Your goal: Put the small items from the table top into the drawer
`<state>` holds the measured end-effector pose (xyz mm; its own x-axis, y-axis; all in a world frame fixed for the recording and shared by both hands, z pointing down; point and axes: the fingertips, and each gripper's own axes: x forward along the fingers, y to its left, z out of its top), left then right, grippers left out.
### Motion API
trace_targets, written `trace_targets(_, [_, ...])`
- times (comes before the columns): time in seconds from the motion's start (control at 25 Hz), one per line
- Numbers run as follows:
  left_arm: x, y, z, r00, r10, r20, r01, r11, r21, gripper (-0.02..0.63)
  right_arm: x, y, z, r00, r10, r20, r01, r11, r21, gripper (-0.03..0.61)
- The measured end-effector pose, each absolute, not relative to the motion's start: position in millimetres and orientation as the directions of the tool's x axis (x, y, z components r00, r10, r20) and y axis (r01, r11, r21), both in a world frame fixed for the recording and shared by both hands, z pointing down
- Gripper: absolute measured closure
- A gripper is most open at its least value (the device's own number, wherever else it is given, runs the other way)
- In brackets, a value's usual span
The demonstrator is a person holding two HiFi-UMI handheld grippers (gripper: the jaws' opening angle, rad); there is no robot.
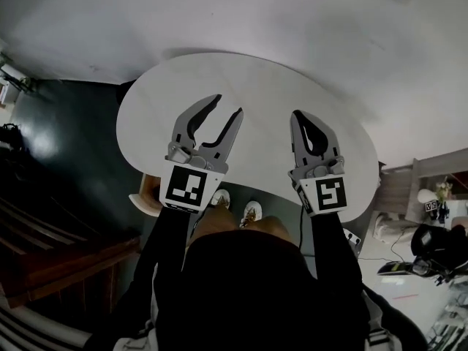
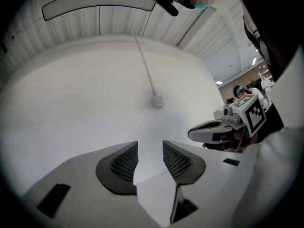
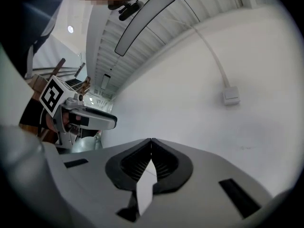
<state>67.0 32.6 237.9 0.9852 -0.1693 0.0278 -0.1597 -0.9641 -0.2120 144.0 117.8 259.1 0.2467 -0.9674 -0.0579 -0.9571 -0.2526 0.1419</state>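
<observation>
Left gripper (image 1: 227, 105) is over the white table (image 1: 256, 79), jaws apart, nothing between the pads. Right gripper (image 1: 300, 117) is beside it, also over the table, jaws clenched tip to tip, empty. The 2 point level at a white wall (image 2: 85, 94) beyond the table, with a cable box (image 2: 157, 100) on it.

We wear dark sleeves (image 1: 170, 247) and white shoes (image 1: 251, 212). Our left gripper (image 1: 227, 105) and right gripper (image 1: 300, 115) are grey, with black ribbed pads (image 2: 124, 163). Each one has a cube (image 1: 186, 186) with black-and-white square marks.
</observation>
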Motion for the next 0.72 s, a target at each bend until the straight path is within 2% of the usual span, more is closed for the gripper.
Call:
trace_targets(0.2, [109.1, 64.0, 231.4, 0.999, -0.037, 0.002, -0.036, -0.984, -0.177, 0.439, 172.6, 157.6, 258.5, 0.365, -0.930, -0.033, -0.917, -0.365, 0.163, 0.552])
trace_targets(0.4, [133.0, 88.2, 229.8, 0.999, 0.043, 0.004, 0.043, -0.981, -0.187, 0.439, 193.8, 194.4, 253.4, 0.455, -0.890, -0.031, -0.874, -0.453, 0.174, 0.552])
trace_targets(0.72, [138.7, 101.6, 233.1, 0.997, 0.082, -0.010, 0.080, -0.986, -0.147, 0.457, 195.3, 207.3, 255.7, 0.479, -0.878, -0.012, -0.862, -0.473, 0.181, 0.552])
